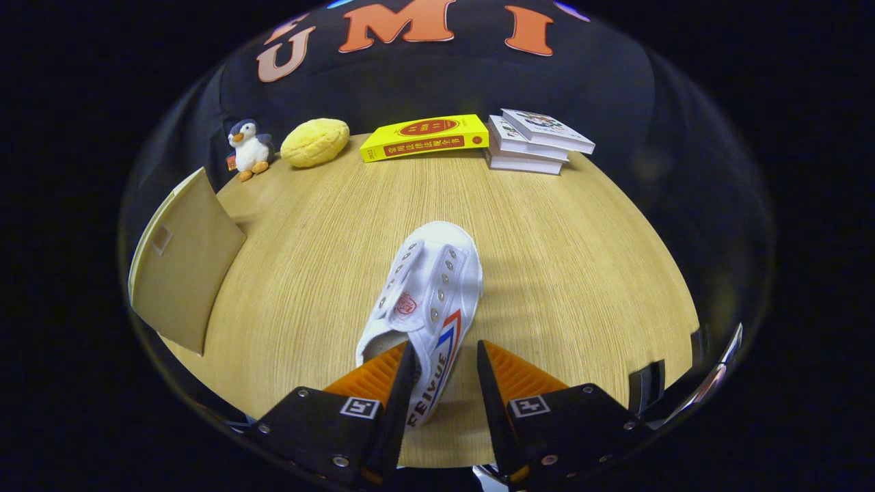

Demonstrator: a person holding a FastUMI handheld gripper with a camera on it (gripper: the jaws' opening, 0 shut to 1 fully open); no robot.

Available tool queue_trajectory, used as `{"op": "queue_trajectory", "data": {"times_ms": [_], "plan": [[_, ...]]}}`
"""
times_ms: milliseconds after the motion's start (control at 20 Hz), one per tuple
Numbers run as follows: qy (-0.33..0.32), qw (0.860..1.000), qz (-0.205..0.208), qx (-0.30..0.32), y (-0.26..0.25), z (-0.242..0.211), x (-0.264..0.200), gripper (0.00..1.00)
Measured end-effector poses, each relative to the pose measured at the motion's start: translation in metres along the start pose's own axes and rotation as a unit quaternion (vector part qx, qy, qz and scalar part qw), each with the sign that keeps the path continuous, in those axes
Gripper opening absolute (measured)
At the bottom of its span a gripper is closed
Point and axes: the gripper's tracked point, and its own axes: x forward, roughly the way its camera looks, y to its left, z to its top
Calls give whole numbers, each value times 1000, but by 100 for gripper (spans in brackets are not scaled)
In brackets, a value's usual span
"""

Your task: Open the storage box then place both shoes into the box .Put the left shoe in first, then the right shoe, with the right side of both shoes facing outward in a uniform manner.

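The gripper [444, 352] is partly open over a wooden desk [581, 260], its two fingers straddling the side wall of a white canvas shoe [427, 287]: one finger sits inside the shoe's opening, the other just outside, with a gap still showing. The shoe's toe points away. Off to the left lies the beige storage box [181, 263]. Along the far edge sit a toy penguin [249, 149], a yellow cushion [314, 142], a yellow book [427, 137] and stacked books [536, 140].

The wooden table [547, 260] carries one white canvas shoe [427, 287], one tan storage box [181, 263], one penguin plush [249, 148], one yellow round cushion [315, 142], one yellow book [425, 137], and three stacked white books [536, 142].
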Motion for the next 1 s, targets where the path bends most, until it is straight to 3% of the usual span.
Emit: {"op": "queue_trajectory", "data": {"times_ms": [150, 300, 450, 500, 600, 800, 1000], "plan": [[-33, 999, -14, -23, -1, 8, 16, 47], [-42, 999, -21, 3, -3, 10, 24, 38], [-43, 998, -46, 12, -17, 13, 31, 22], [-42, 998, -51, 15, -22, 15, 32, 10], [-33, 998, -42, 38, -22, 20, 31, 2], [-32, 995, -10, 92, -10, 39, 19, 1], [-56, 995, 6, 86, 10, 73, -5, 1]]}}
